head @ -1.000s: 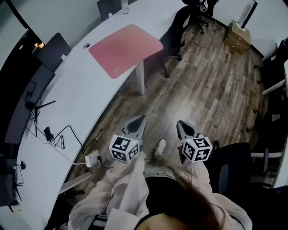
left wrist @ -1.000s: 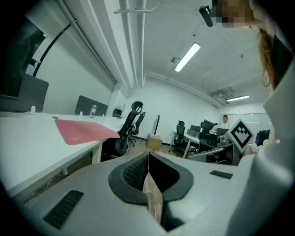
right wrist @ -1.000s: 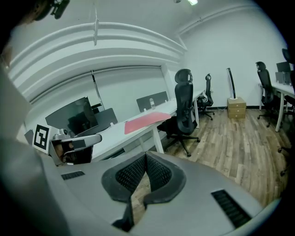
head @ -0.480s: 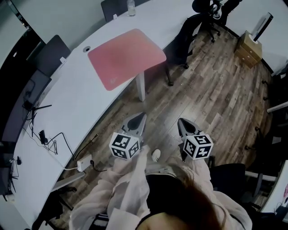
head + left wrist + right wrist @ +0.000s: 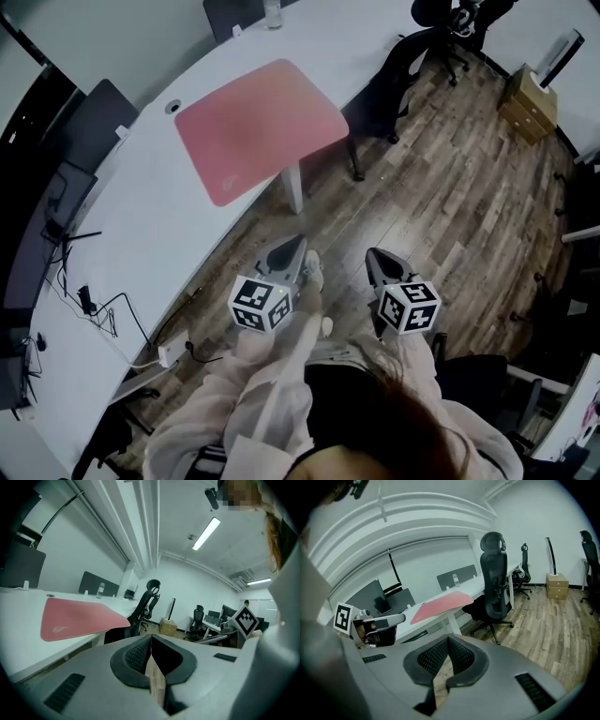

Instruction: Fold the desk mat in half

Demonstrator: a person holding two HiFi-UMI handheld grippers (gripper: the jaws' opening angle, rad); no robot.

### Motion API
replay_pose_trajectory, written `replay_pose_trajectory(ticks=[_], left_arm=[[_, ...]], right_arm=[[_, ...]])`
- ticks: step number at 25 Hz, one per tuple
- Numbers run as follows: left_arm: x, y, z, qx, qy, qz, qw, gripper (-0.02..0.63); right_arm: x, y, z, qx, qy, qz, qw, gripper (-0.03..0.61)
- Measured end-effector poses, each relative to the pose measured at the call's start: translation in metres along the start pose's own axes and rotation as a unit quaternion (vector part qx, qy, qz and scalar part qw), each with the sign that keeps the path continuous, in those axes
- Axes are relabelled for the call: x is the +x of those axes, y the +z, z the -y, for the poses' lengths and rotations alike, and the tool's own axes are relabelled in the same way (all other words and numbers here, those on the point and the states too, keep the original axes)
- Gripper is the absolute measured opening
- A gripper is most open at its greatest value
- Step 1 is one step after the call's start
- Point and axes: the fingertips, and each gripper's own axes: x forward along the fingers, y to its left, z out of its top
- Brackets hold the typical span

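1. The desk mat (image 5: 255, 127) is a thin, smooth pink rectangle with rounded corners, and I see it lying flat on the curved white tabletop (image 5: 141, 244)
2. Its long axis runs along the tabletop's front edge, and its right corner reaches that edge near a black office chair (image 5: 384, 89)
3. My left claw (image 5: 298, 247) and right claw (image 5: 372, 255) are both closed and empty, over open wood-plank floor (image 5: 450, 187), well apart from the mat
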Motion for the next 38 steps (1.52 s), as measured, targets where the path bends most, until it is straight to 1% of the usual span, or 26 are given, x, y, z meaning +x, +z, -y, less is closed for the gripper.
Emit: replay_pose_trajectory(ticks=[6,14,19,23,27,30,33,38], left_arm=[[0.052,0.018,-0.045,-0.012,0.006,-0.01,0.9999,0.028],[0.117,0.064,-0.107,-0.013,0.01,0.0,0.9999,0.028],[0.146,0.083,-0.136,-0.007,0.01,0.001,0.9999,0.028],[0.158,0.086,-0.151,-0.005,0.017,-0.003,0.9998,0.028],[0.168,0.081,-0.156,-0.015,0.031,-0.01,0.9994,0.029],[0.179,0.076,-0.157,-0.024,0.045,-0.017,0.9985,0.029],[0.19,0.074,-0.161,-0.036,0.073,-0.021,0.9964,0.029],[0.21,0.073,-0.161,-0.066,0.127,-0.016,0.9895,0.028]], right_arm=[[0.064,0.037,0.024,0.001,0.009,-0.02,1.0,0.012],[0.141,0.097,0.046,0.002,0.024,-0.026,0.999,0.012],[0.186,0.123,0.051,-0.006,0.043,-0.035,0.998,0.014],[0.213,0.134,0.057,-0.008,0.054,-0.037,0.998,0.012],[0.227,0.14,0.066,-0.003,0.068,-0.041,0.997,0.012],[0.236,0.144,0.081,-0.008,0.079,-0.053,0.995,0.012],[0.249,0.15,0.097,-0.014,0.099,-0.073,0.992,0.014],[0.269,0.164,0.119,0.0,0.143,-0.105,0.984,0.021]])
